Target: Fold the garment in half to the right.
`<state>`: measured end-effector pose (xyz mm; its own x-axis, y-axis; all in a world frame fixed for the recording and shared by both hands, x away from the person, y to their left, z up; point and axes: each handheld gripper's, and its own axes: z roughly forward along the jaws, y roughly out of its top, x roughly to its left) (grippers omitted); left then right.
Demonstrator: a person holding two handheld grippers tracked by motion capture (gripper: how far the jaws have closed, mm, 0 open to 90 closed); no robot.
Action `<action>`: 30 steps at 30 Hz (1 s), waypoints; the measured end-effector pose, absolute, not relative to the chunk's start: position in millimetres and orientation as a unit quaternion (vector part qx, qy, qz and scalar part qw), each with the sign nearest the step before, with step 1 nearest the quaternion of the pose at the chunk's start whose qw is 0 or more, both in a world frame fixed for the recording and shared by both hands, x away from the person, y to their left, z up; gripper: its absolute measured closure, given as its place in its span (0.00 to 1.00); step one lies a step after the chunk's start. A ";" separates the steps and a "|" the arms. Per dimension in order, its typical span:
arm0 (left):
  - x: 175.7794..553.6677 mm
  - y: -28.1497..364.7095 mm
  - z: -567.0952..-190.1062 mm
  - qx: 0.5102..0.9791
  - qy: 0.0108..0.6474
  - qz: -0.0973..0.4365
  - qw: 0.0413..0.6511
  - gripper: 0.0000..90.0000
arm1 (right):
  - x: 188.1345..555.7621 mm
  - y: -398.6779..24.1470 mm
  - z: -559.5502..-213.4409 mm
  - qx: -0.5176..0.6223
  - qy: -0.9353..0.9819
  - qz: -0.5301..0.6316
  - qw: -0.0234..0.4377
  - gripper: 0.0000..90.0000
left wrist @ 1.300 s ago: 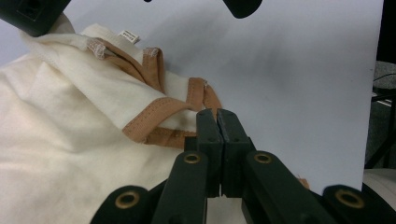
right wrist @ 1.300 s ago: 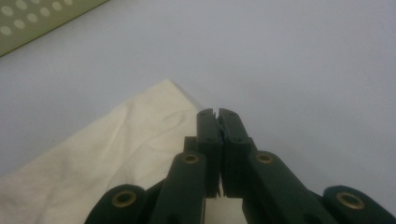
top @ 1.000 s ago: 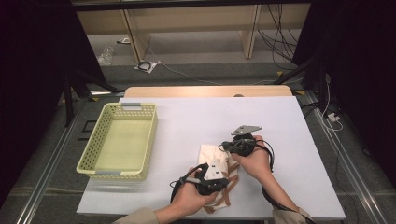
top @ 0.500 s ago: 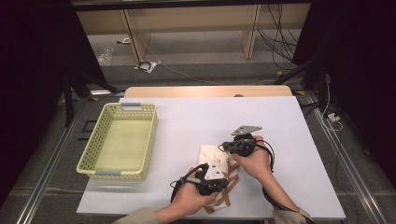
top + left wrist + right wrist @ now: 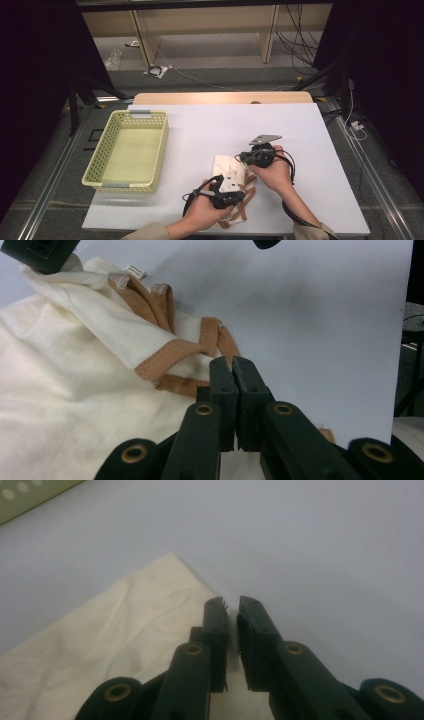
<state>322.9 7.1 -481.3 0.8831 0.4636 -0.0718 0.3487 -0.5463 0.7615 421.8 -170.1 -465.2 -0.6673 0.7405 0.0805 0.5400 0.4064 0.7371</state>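
A cream cloth (image 5: 231,170) with brown straps (image 5: 243,200) is being folded on the white counter (image 5: 210,135). It lies near the front edge, between the two hands and well apart from the yellow basket (image 5: 131,150) on the left. The fold looks partly done, because the cloth is seen lying in a small, flat bundle.

The left hand-held gripper (image 5: 233,371) is seen squeezed tight at the strap end of the cloth. In the left gripper view the jaws are pressed together with no gap, right beside a brown strap (image 5: 172,351). Whether a bit of strap or cloth is pinched there cannot be told.

The right hand-held gripper (image 5: 231,611) is placed at the far corner of the cloth. Its jaws have just been opening, and a thin gap is seen between them. A few pale threads are seen on the pads (image 5: 217,622), but no cloth is seen squeezed between them, so the corner seems to be let go.

Next, the right hand-held gripper probably needs to be lifted away without dragging the corner. Then the straps may need to be tucked in, and the bundle may be carried to the basket.

The high view gives the whole counter, both hands and the basket. The strap stitching and a small white label (image 5: 135,271) are given by the left gripper view. The thin gap and the creases in the cloth (image 5: 115,630) are given by the right gripper view.
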 end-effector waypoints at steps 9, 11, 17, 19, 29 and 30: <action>322.2 6.6 -480.4 0.877 0.226 0.070 0.418 0.94 | 419.7 -178.7 -463.4 0.394 0.829 0.375 0.134 0.88; 321.4 6.2 -479.9 0.877 0.225 0.068 0.420 0.93 | 419.3 -180.9 -462.9 0.395 0.828 0.374 0.135 0.87; 319.0 6.2 -476.8 0.877 0.222 0.065 0.421 0.91 | 415.9 -183.7 -453.3 0.399 0.820 0.381 0.150 0.86; 318.5 6.3 -476.2 0.877 0.221 0.064 0.421 0.90 | 415.2 -183.3 -449.6 0.398 0.817 0.386 0.155 0.86; 312.7 11.6 -467.9 0.874 0.220 0.060 0.429 0.84 | 406.7 -169.9 -450.3 0.378 0.838 0.372 0.129 0.98; 311.9 12.6 -466.2 0.873 0.220 0.060 0.432 0.84 | 406.0 -169.2 -450.9 0.375 0.841 0.369 0.127 0.98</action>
<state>311.9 12.6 -466.2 0.8963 0.4352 -0.0857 0.3323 -0.5307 0.7797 406.0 -169.2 -450.9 -0.6858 0.7250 0.0636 0.5377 0.4458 0.7157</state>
